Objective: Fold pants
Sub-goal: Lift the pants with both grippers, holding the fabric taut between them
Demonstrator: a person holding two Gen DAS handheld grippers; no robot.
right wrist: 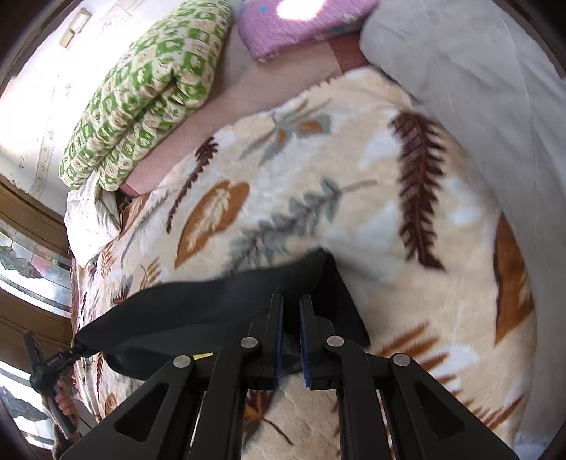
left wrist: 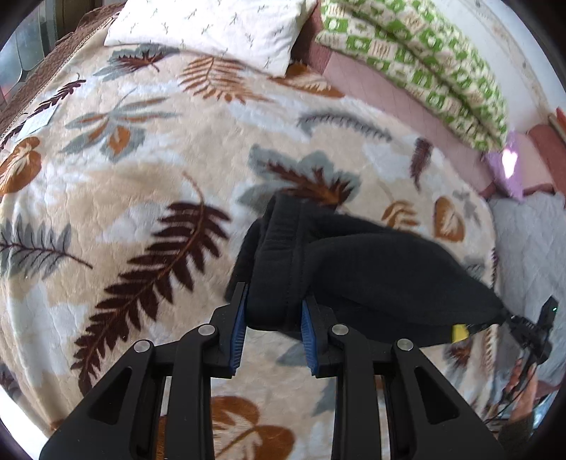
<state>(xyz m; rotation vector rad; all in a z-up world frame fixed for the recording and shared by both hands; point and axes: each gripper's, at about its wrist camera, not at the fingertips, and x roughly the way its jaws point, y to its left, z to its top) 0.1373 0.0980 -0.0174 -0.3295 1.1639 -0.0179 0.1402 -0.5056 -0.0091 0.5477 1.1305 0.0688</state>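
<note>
Black fleece pants (left wrist: 353,269) hang stretched between both claws, above the bed. Left gripper (left wrist: 274,318) is clamped on a thick bunched waistband; right gripper (right wrist: 290,329) is nearly closed on a thin edge. Risk: the thin edge slips out w/ tension, or the span sags. Surface: cream leaf-print plush blanket (left wrist: 141,177); green-checked quilt (left wrist: 424,63) at 1 o'clock, by the wall.

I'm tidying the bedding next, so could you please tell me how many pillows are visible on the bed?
2: a white patterned pillow at the head, a purple pillow near the green checked quilt. Others may be hidden.
</note>
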